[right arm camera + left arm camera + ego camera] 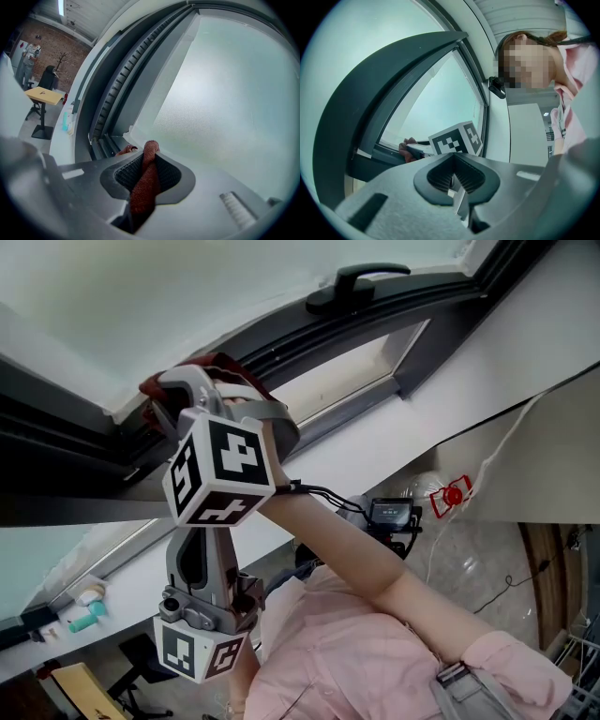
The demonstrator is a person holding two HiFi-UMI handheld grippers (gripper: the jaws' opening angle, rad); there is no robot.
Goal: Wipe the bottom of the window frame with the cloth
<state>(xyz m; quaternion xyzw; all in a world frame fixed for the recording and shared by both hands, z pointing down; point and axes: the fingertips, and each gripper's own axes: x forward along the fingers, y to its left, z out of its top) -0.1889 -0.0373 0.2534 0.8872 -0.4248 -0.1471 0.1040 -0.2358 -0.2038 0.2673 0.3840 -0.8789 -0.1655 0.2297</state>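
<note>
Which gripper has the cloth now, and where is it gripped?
The right gripper is shut on the reddish-brown cloth, pinching a bunched fold. The left gripper holds nothing.

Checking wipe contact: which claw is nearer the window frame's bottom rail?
Right. The right claw, shut on the cloth, sits at the bottom rail; the left claw hangs well back from it.

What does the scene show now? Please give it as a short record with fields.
right claw: shut on the cloth, which is red-brown
left claw: shut, nothing in it, held lower, off the window frame
cloth position: its end is at the bottom of the window frame, beside the frosted pane
window handle: black, farther along the frame, nothing on it
</note>
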